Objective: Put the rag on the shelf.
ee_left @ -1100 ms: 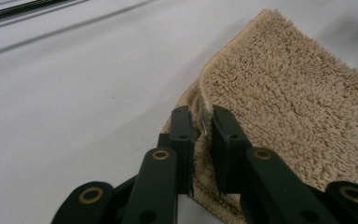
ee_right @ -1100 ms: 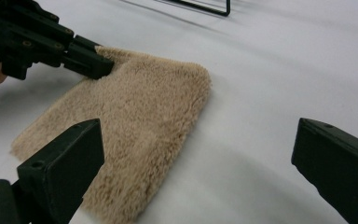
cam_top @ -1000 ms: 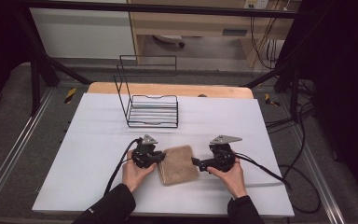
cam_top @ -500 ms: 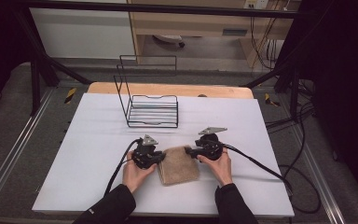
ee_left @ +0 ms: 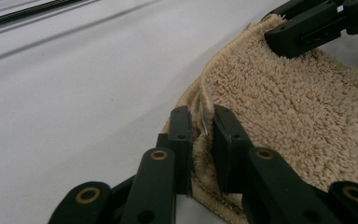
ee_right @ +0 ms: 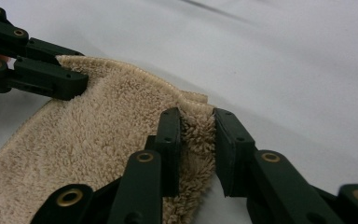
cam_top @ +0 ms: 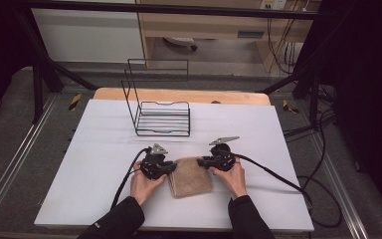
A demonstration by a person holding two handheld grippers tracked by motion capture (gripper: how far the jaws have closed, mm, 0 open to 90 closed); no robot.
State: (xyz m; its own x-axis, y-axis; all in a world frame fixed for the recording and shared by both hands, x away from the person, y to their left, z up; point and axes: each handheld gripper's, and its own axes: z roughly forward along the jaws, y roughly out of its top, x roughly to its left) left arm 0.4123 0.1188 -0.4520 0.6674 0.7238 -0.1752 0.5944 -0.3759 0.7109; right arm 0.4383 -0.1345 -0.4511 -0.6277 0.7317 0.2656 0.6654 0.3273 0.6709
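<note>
White table (cam_top: pixel 104 149) came first, with the wire rack (cam_top: pixel 161 117) near its back edge. My tan towel (cam_top: pixel 191 177) lay near the front edge. I had the left gripper (cam_top: pixel 168 168) pinching one back corner. The right gripper (cam_top: pixel 205 162) had just been closing and pinched the other. Folding was left.

1 towel (cam_top: pixel 191 176), 1 wire rack (cam_top: pixel 162 118), 2 grippers: L (cam_top: pixel 168 169), R (cam_top: pixel 203 161)
</note>
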